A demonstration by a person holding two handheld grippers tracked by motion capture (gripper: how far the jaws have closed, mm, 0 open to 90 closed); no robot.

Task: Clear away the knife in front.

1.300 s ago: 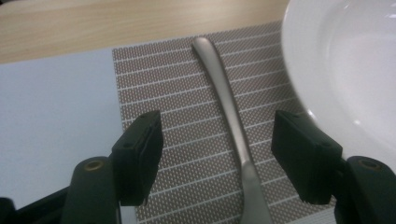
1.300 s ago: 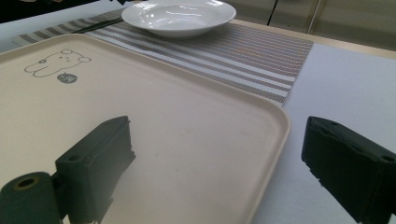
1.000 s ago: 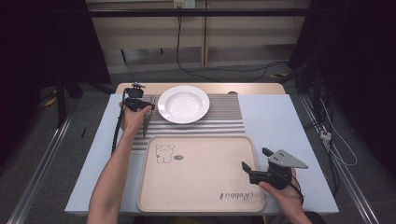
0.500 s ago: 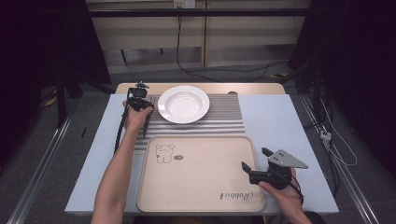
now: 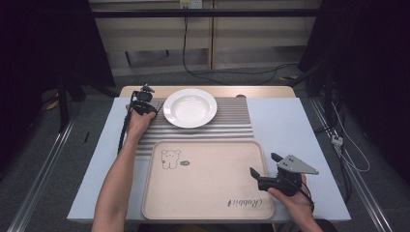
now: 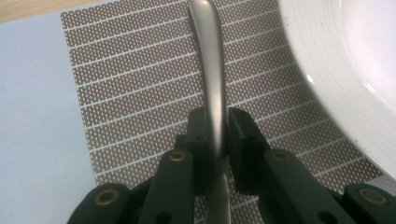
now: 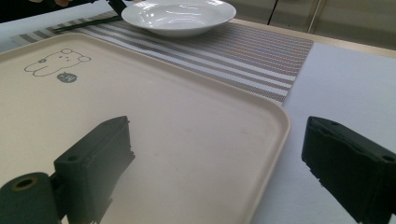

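Note:
A silver utensil handle [image 6: 210, 56] lies along the striped placemat [image 6: 140, 93], and my left gripper [image 6: 215, 116] is shut on it. The utensil's working end is hidden. In the high view, that left gripper [image 5: 143, 93] sits at the mat's far-left corner, just left of the white plate [image 5: 189, 107]. The plate's rim [image 6: 355, 70] curves close on the right. My right gripper [image 5: 263, 163] is open at the near right, its jaws straddling the right rim of the beige tray [image 5: 208, 174]. Nothing lies between the right gripper [image 7: 215, 154] jaws but the tray's rim [image 7: 273, 140].
The tray bears a small bear drawing [image 5: 170, 158] and lies in front of the placemat [image 5: 232, 121]. The plate [image 7: 180, 14] is empty. The left gripper's cable [image 5: 122, 133] trails along the forearm. Bare light-blue tabletop [image 5: 290, 125] lies to the right.
The left gripper has edged slightly toward the table's far side beside the plate. The right gripper has stayed where it was.

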